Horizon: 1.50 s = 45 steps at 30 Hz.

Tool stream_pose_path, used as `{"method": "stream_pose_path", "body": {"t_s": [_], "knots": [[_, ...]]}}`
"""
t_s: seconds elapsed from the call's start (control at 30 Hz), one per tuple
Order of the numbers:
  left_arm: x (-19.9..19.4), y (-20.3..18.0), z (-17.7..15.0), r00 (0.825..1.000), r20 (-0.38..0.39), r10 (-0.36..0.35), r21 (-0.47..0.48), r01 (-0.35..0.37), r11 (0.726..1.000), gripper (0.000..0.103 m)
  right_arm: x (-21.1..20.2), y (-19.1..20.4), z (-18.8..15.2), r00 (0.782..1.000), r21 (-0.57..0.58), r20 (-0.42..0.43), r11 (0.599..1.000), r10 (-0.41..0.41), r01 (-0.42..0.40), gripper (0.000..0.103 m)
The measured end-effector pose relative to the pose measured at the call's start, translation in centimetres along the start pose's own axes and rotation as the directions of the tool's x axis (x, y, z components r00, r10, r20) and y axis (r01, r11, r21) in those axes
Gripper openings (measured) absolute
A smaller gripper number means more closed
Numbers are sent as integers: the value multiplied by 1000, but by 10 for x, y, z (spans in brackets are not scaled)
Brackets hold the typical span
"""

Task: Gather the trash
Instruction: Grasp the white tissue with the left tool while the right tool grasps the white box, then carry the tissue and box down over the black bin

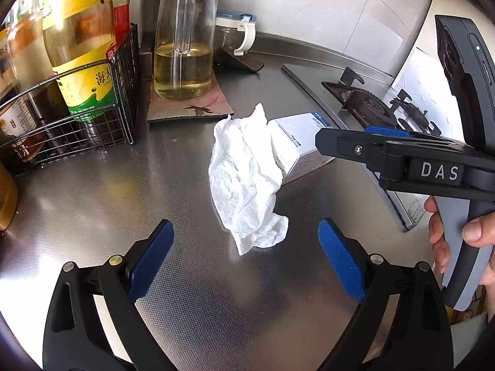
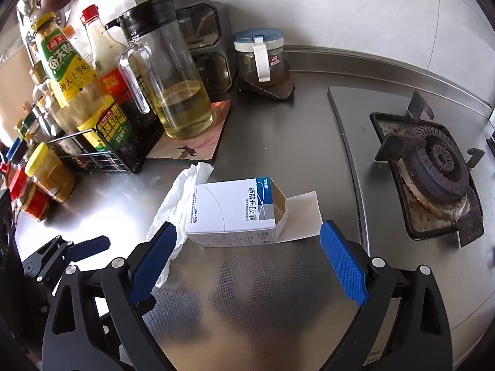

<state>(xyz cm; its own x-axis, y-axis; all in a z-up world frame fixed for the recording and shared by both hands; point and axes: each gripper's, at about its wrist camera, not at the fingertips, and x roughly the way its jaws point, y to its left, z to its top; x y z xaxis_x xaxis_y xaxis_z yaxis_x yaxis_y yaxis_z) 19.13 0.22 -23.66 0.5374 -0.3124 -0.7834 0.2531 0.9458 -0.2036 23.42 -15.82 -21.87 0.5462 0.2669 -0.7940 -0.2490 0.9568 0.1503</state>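
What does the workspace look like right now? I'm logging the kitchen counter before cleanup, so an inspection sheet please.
Surface: steel countertop, bare ahead of both grippers.
Job's things: crumpled tissue beside the opened white medicine box; a flat paper sheet lies under the box's open end.
Clutter: glass oil pitcher on a mat, wire basket of sauce bottles, lidded jar.
Grippers: left gripper open, facing the tissue; right gripper open, facing the box.
Cables: nothing seen.
Surroundings: gas burner, tiled wall.
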Motion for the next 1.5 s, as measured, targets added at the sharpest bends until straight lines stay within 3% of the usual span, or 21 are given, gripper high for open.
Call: {"method": "stream_pose_path", "body": {"t_s": [0.07, 0.23, 0.43, 0.47, 0.53, 0.57, 0.77, 1.1, 1.5], "knots": [[4, 0, 1, 1000, 0, -5, 7, 5, 1000, 87, 6, -2, 1, 1000, 7, -14, 1000, 13, -13, 95], [13, -2, 3, 1000, -6, -20, 53, 20, 998, 70, 17, -1, 3, 999, 15, -42, 1000, 24, -23, 95], [22, -2, 5, 1000, -14, -26, 79, 27, 997, 39, 30, 2, 4, 997, 1, -72, 1000, 7, -7, 95], [22, -2, 5, 1000, -15, -26, 76, 27, 997, 33, 33, 2, 4, 997, -4, -79, 1000, 10, -11, 93], [22, 0, 5, 999, -18, -27, 66, 28, 997, 18, 37, 4, 4, 996, -24, -92, 999, 19, -21, 76], [22, 0, 5, 1000, -12, -17, 66, 18, 998, 7, 36, 6, 3, 996, -36, -85, 999, 12, -15, 73], [3, 2, 2, 1000, 26, -13, 62, 11, 998, 4, 5, 2, -2, 1000, -7, -5, 1000, 30, -30, 72], [-91, -14, -9, 991, 130, -31, 68, 23, 997, 4, -95, -6, -25, 990, 21, 116, 996, 83, -86, 72], [-190, -67, -66, 979, 188, -79, 88, 63, 994, 4, -200, -4, -105, 974, -2, 188, 992, 124, -126, 73]]}}
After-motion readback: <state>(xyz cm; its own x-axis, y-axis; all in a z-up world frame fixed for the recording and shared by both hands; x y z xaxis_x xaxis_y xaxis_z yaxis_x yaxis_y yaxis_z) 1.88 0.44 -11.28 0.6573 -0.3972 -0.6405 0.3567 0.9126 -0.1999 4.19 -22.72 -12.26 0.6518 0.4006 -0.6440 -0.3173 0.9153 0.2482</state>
